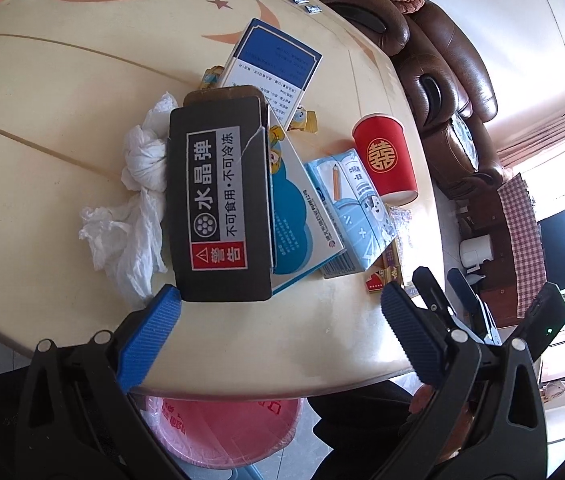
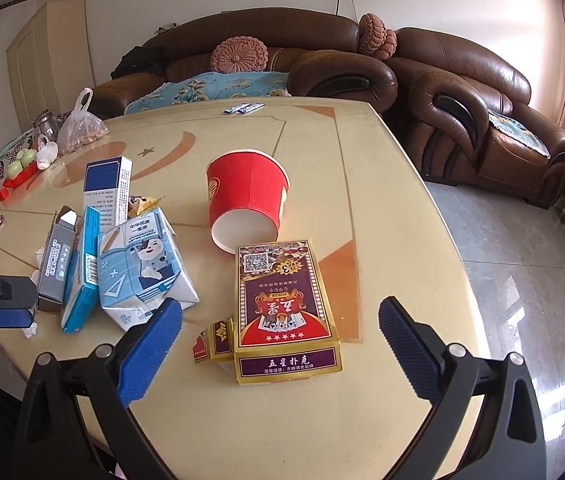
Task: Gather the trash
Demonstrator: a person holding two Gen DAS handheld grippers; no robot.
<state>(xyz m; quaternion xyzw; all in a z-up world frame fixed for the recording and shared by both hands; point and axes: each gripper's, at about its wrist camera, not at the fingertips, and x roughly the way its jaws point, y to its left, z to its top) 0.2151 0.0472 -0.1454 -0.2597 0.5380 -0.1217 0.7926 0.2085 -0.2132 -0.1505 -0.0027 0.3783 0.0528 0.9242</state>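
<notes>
Trash lies piled on a cream table: a black box with white lettering, crumpled white tissue to its left, a blue-and-white box behind, a light-blue carton and a red paper cup lying on its side. My left gripper is open just short of the black box. In the right wrist view, a gold-and-purple playing-card box lies between the open fingers of my right gripper. The red cup lies behind it, the light-blue carton to the left.
A pink bin with a liner stands under the table's near edge. Brown leather sofas line the far and right sides. A plastic bag, a jar and small items sit at the table's far left. Tiled floor lies to the right.
</notes>
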